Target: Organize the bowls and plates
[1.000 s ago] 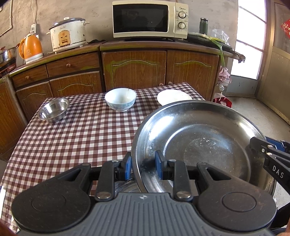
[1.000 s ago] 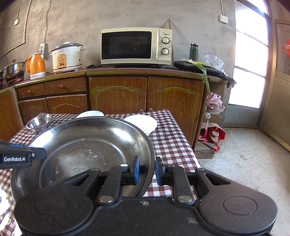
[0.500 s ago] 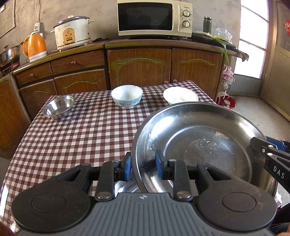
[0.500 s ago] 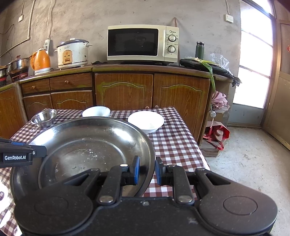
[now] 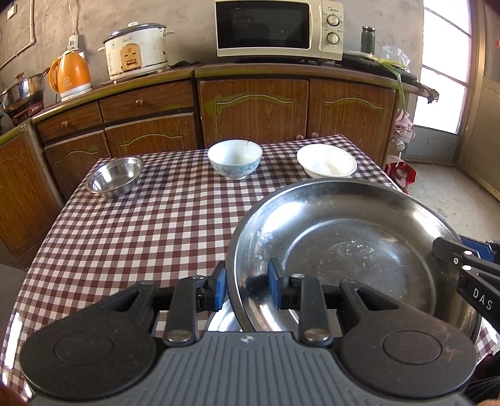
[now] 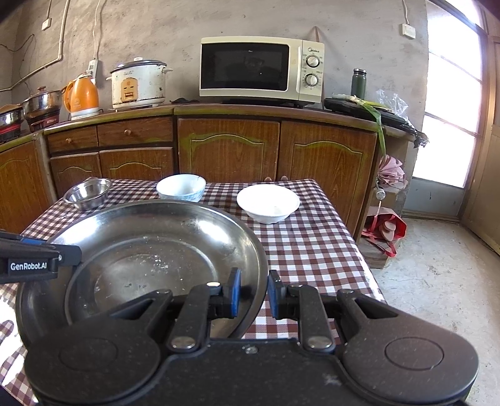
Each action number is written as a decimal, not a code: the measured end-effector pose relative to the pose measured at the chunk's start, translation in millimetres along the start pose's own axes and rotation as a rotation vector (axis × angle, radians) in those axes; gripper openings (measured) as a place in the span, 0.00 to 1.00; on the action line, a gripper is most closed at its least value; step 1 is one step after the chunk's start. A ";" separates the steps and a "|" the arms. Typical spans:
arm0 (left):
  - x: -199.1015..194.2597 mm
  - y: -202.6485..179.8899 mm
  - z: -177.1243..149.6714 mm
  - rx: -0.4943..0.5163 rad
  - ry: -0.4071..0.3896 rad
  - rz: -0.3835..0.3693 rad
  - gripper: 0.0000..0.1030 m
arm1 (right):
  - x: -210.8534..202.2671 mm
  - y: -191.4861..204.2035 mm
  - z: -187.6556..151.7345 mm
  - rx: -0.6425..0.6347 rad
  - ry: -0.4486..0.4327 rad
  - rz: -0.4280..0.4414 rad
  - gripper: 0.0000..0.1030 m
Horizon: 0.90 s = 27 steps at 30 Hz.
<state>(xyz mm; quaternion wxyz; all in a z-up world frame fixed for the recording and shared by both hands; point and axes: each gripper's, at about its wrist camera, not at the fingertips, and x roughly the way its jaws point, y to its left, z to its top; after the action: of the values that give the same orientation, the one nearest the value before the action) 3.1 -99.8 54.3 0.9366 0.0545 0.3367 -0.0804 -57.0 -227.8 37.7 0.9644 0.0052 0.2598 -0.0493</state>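
Observation:
A wide, shallow steel plate [image 5: 343, 250] hangs over the near right part of the checked table [image 5: 150, 237], carried by both grippers. My left gripper [image 5: 245, 281] is shut on the plate's left rim, and my right gripper [image 6: 253, 290] is shut on its right rim [image 6: 150, 259]. Each gripper also shows at the edge of the other's view: the right gripper [image 5: 462, 259] and the left gripper [image 6: 40, 259]. At the table's far side stand a small steel bowl [image 5: 114, 176], a blue-patterned white bowl [image 5: 234, 157] and a plain white bowl [image 5: 326, 160]. Under the plate, a bit of another steel dish [image 5: 222, 321] shows.
Wooden cabinets [image 5: 253, 109] run behind the table and carry a microwave [image 5: 278, 28], a rice cooker [image 5: 136, 51] and an orange kettle [image 5: 70, 75]. Right of the table lie bare concrete floor and a red bag [image 6: 386, 228].
Both grippers keep their hold on the steel plate. The view has shifted a little, and the far bowls now show more fully above the plate's rim in the right wrist view.

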 end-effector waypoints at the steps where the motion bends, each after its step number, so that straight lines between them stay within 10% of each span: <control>1: 0.0 0.9 -0.5 -0.001 0.002 0.002 0.28 | 0.6 1.8 -0.3 -0.004 0.001 0.002 0.24; 27: 9.2 26.3 -20.4 -0.024 0.067 0.055 0.28 | 23.0 36.2 -18.5 -0.043 0.074 0.063 0.25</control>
<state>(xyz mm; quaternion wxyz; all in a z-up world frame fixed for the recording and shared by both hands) 2.3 -71.9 34.1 0.9272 0.0550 0.3673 -0.0489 -42.9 -193.3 9.6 0.9551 -0.0055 0.2958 -0.0132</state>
